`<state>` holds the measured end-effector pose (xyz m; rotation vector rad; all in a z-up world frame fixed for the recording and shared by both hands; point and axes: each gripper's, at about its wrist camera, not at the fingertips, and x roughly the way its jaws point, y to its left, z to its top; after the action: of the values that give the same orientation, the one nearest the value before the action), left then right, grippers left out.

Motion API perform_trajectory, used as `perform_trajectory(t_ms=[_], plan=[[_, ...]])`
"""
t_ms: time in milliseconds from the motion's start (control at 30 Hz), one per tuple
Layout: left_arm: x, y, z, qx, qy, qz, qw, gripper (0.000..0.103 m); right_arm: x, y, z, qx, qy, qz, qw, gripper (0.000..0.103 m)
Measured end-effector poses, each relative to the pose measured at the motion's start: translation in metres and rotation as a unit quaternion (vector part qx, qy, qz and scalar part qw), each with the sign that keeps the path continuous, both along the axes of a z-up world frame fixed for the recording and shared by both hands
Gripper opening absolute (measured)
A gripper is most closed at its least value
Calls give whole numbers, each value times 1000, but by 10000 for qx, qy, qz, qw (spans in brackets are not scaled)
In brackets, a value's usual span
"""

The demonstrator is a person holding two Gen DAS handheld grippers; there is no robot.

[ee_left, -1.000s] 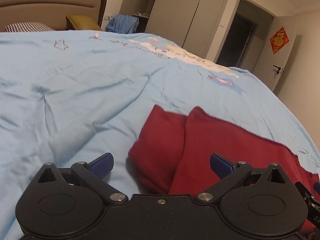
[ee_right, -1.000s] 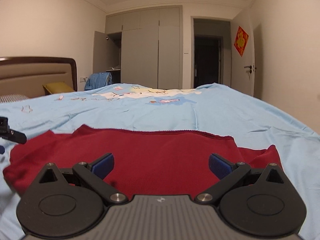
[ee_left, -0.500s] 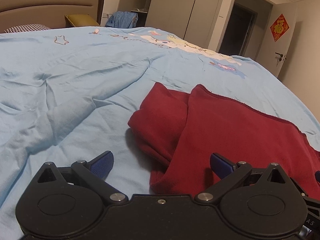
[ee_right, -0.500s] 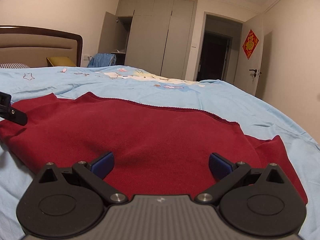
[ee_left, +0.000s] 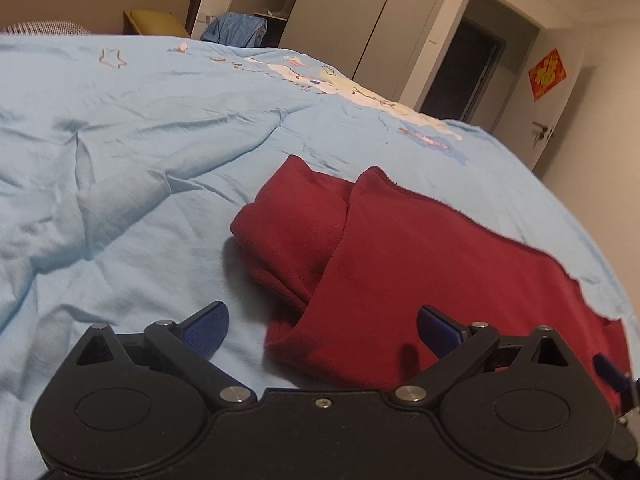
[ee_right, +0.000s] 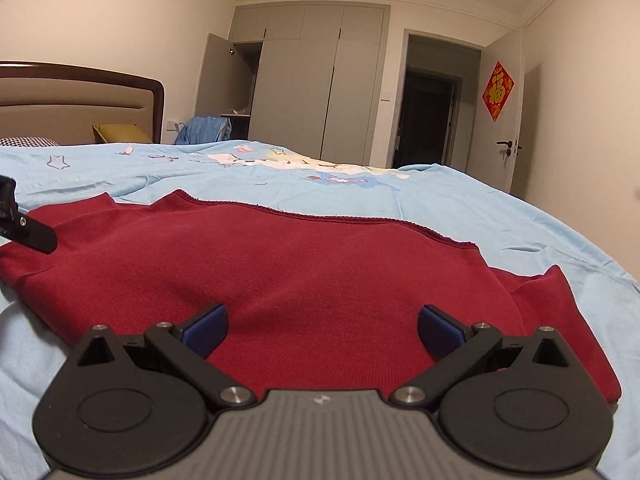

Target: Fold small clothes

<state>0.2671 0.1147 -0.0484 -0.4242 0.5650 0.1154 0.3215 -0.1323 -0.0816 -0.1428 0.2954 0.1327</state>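
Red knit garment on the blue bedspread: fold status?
Done: the dark red knit garment lies spread on the light blue bedspread, its left side part tucked under the top layer. In hand: nothing; left gripper and right gripper are open at its near edge. Left: the remaining folds.

Two fisheye views, each mounted just behind a gripper and looking forward along its fingers, low over the bed. Left wrist view: tilted, set at the left end of the red garment, facing across the bed toward the headboard and wardrobe. Right wrist view: level, close over the garment's middle, facing the same wardrobe and doorway. Shared: garment, bed, headboard, wardrobe, doorway.
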Motion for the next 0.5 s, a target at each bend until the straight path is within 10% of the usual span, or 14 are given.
perform_trajectory(t_ms=[200, 500], plan=[[11, 10, -4, -244, -4, 191, 9995, 56, 0, 0, 0, -4, 1, -2, 10000, 103], [23, 12, -4, -426, 51, 267, 9987, 31, 0, 0, -1, -4, 1, -1, 10000, 103]])
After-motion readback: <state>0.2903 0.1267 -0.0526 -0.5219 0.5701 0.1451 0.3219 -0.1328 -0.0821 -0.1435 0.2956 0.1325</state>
